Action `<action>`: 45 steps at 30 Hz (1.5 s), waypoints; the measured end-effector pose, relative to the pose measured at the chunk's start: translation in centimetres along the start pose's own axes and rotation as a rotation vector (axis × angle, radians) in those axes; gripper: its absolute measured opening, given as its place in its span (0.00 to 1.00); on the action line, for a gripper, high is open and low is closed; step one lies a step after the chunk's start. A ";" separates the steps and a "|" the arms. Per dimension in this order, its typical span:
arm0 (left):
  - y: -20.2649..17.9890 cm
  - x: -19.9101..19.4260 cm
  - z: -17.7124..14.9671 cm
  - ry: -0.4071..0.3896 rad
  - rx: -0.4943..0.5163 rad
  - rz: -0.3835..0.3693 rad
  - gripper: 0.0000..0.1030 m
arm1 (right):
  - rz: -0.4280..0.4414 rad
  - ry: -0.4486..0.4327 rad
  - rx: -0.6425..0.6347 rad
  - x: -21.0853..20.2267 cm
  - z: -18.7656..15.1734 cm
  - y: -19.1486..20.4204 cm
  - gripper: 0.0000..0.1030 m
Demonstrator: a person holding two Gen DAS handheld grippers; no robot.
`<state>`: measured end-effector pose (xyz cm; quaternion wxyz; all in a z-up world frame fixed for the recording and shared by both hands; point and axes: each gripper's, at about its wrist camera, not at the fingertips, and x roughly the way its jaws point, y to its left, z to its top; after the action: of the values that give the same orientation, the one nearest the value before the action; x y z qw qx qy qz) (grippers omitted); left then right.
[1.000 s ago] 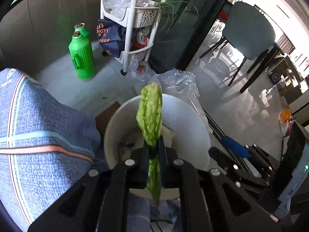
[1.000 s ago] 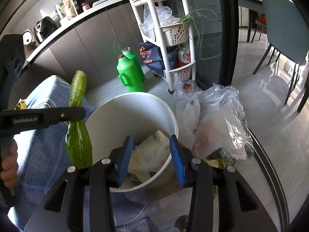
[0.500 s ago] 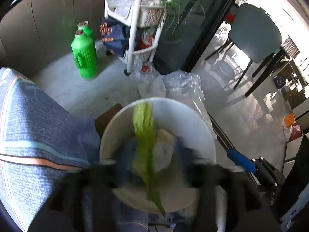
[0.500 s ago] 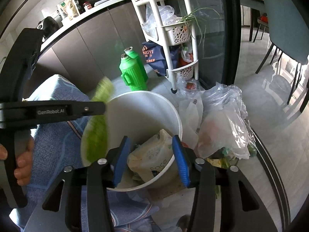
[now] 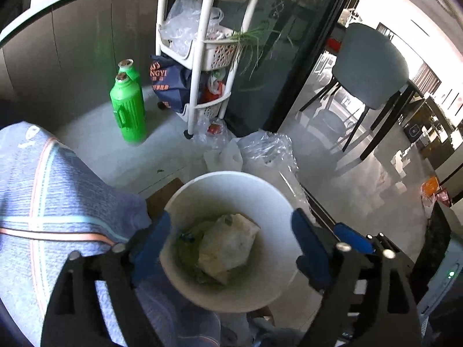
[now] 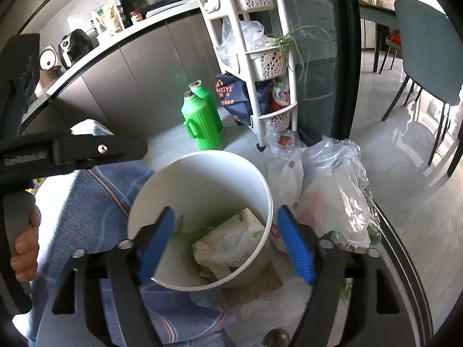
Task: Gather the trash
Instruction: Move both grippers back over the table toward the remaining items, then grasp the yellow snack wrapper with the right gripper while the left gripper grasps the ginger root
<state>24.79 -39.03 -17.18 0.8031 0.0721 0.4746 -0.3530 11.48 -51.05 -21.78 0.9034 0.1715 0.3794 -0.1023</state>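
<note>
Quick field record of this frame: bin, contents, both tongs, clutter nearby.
bin: white bucket, upright on the floor
contents: crumpled white bag, green scraps
left tongs: opening, nothing between them, above the bucket
right tongs: opening, nothing between them
nearby: clear plastic bags, green flasks, white rack

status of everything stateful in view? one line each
left gripper: jaws opening, nothing between them
right gripper: jaws opening, nothing between them
white bin: upright, lidless, part filled
paper bag: crumpled, in the bin
green flask: upright, capped
</note>
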 end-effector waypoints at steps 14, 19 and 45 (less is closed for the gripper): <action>0.7 -11.5 -1.3 -0.151 -0.115 0.078 0.96 | 0.032 -0.062 -0.073 -6.3 0.8 3.7 0.92; 1.1 -16.5 -4.1 -0.201 -0.124 0.142 0.96 | 0.069 -0.101 -0.125 -9.9 1.0 6.3 0.92; 22.9 -31.7 -25.1 -0.257 -0.720 0.343 0.96 | 0.369 0.007 -0.452 -10.5 -0.4 29.1 0.91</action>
<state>11.96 5.03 -9.91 0.8767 -0.1799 0.4449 -0.0318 13.10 -23.57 -7.71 0.9208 0.0324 0.3580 0.1517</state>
